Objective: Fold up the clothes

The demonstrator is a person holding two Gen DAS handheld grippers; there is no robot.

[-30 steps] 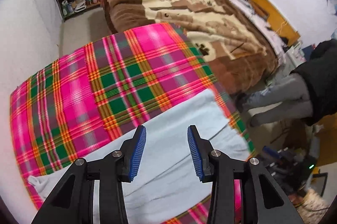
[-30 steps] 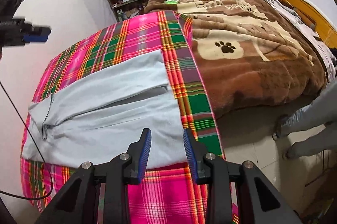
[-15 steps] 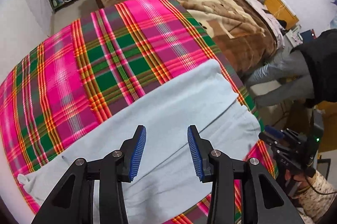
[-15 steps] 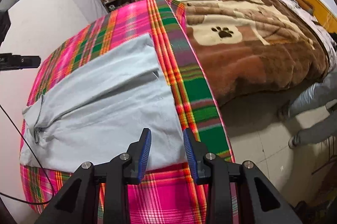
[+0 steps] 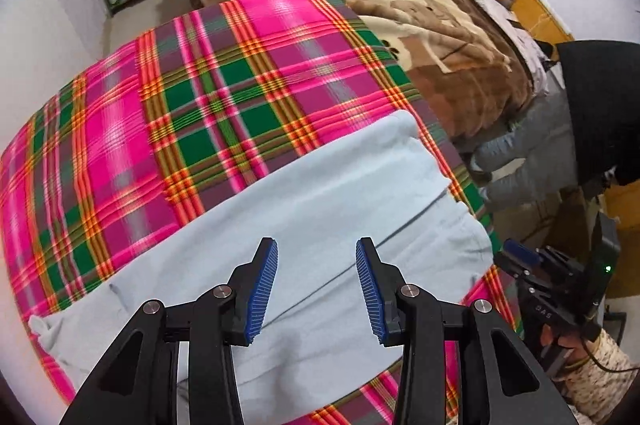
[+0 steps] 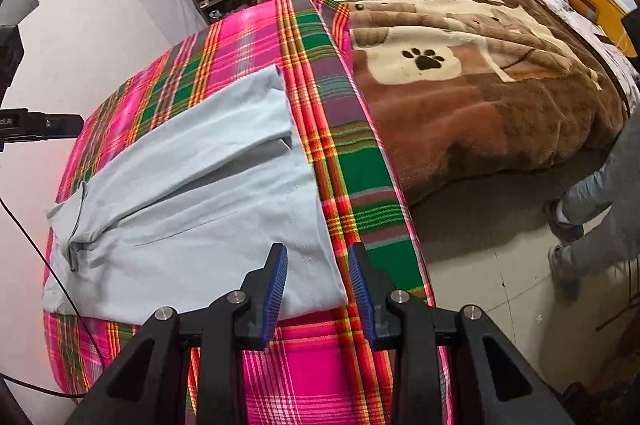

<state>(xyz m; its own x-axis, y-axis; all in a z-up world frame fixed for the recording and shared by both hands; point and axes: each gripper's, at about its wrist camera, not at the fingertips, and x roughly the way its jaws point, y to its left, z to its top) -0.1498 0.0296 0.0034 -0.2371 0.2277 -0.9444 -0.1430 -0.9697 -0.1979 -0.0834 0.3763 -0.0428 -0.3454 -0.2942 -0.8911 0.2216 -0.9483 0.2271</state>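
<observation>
Two grippers, both with fingers apart and nothing between the blue pads. Left gripper (image 5: 316,289) hovering over the middle of the pale blue garment (image 5: 304,225); right gripper (image 6: 318,285) hanging over the near right corner of the same garment (image 6: 192,209), the hem edge just under the gap between the fingers.

Garment spread flat on the pink and green plaid blanket (image 6: 352,193), looking like trousers: two legs side by side, a dark slit between them running toward 1 o'clock in the right wrist view, waistband with a drawstring at about 9 o'clock. Brown paw-print blanket (image 6: 460,65) further back at 1 o'clock, apart from the cloth.

Compared with one second ago: left gripper moved in from the garment's edge, so that much more pale blue now fills the lower half of its view. Right gripper almost in the same place over the corner, only a little lower and nearer. Cloth itself lying as before, no new crease, no lifted edge.

Meaning for the task, as a judgement: positioning only, no fold made within this last second. Lying long and flat, not yet a compact bundle. Corner under the right fingers well placed for a pinch; thin soft cloth, so a risk of catching the plaid blanket too.
</observation>
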